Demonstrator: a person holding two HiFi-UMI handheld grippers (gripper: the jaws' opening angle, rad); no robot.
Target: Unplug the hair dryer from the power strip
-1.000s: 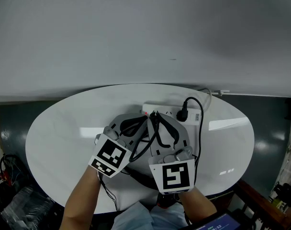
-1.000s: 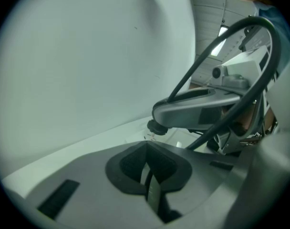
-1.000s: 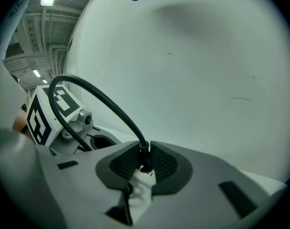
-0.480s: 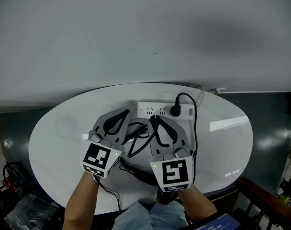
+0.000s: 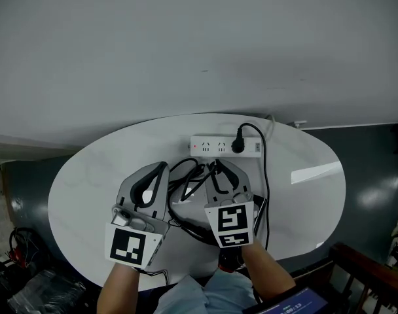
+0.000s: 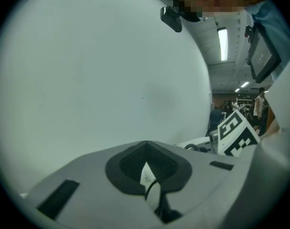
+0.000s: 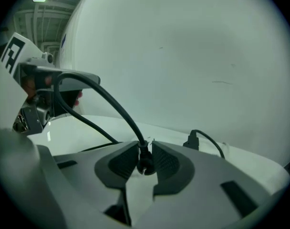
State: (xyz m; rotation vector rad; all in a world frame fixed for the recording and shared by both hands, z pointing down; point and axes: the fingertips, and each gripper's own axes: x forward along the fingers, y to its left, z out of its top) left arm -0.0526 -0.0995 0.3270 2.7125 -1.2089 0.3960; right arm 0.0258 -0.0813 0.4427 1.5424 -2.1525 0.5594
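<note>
Within 1 second both grippers were drawn back from the power strip (image 5: 212, 146), now uncovered at upper centre. A black plug (image 7: 145, 163) is touched by the ribbed pads (image 7: 121, 163) of the right gripper (image 5: 217, 167), whose jaws are opening; this plug is judged pulled out. The left gripper (image 5: 163, 167) is closed, empty. A 2nd plug (image 5: 238, 146) remains in the long white strip.
</note>
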